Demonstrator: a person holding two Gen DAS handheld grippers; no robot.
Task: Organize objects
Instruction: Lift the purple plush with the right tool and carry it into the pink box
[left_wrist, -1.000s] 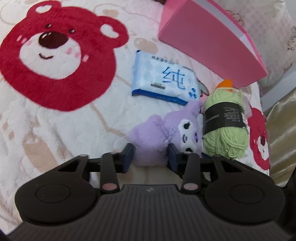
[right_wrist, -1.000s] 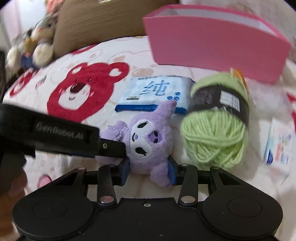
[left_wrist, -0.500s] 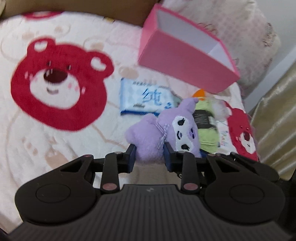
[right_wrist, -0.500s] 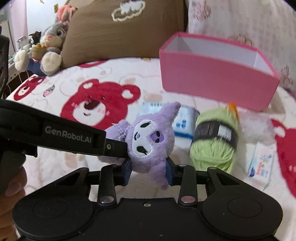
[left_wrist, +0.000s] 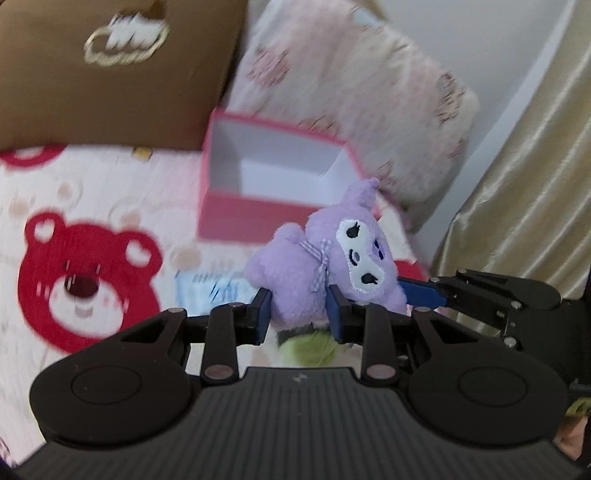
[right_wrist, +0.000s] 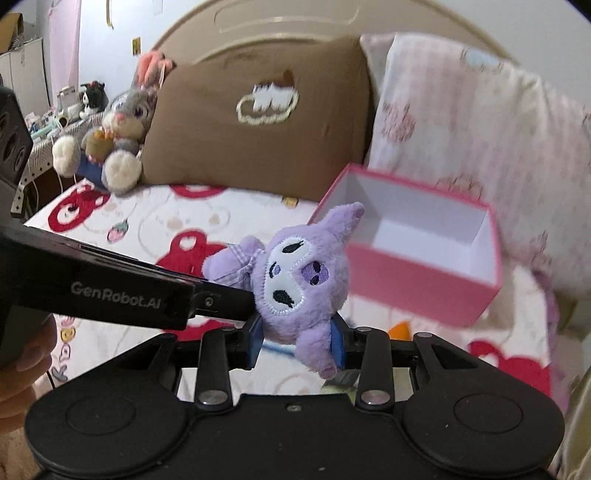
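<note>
The purple plush (left_wrist: 325, 266) is held off the bed (left_wrist: 110, 192) by both grippers at once: the left gripper (left_wrist: 298, 314) is closed on its body, and the right gripper (right_wrist: 297, 341) is closed on its lower part, the blue fingers (right_wrist: 255, 341) pressed into the fur on each side. Open air is seen around the toy, with the bedspread below it. The plush is shown lying on its side, with a white face patch, dark eyes, a pointed ear and a checked bow at the neck. Under the left gripper a green yarn ball (left_wrist: 308, 343) is glimpsed, and a blue tissue pack (left_wrist: 210, 288) is seen on the bed just behind. Beyond the toy an open pink box (right_wrist: 417, 254) with a white inside is found, its rim near the plush ear in the right wrist view. Behind the box a brown pillow (right_wrist: 258, 122) and a pink-patterned pillow (right_wrist: 461, 129) are propped, a grey rabbit toy (right_wrist: 118, 129) sits far left, and a gold curtain (left_wrist: 517, 177) hangs at the right edge of the bed
</note>
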